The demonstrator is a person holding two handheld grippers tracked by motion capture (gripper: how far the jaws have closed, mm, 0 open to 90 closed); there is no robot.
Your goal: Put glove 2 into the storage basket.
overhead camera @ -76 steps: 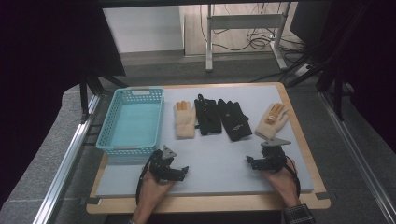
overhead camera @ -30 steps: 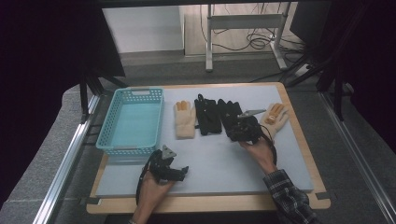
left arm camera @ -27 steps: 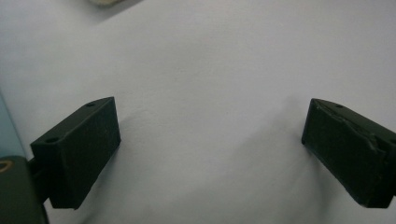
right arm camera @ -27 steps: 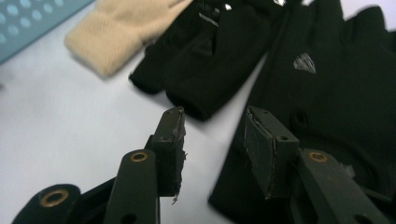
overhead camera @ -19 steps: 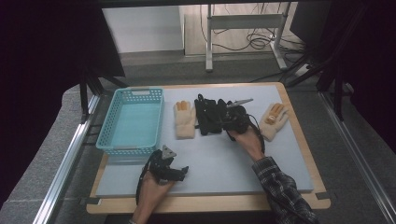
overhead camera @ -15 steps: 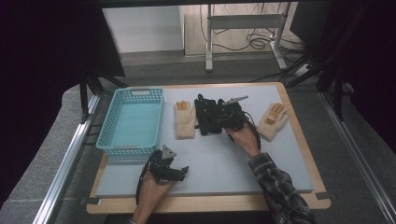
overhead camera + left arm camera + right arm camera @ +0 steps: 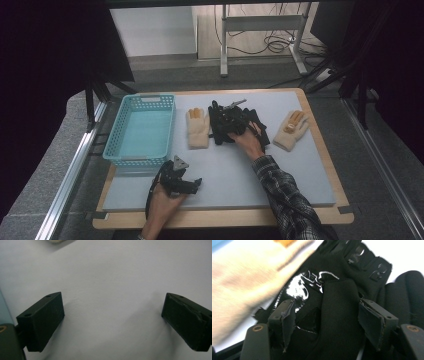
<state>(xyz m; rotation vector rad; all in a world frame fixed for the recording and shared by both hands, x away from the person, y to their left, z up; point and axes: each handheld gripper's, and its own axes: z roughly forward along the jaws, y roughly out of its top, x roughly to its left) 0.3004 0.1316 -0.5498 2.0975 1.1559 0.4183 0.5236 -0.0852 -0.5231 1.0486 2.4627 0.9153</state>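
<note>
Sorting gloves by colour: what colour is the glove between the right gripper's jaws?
Black glove, with glossy patches; clearest in the right gripper view.

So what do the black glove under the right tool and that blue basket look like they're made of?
Black glove: matte knit or stretch fabric, judging by soft folds, with glossy printed patches, perhaps rubbery. Blue basket: most likely moulded plastic, given the rigid slotted walls, handle cut-out and even turquoise colour.
</note>
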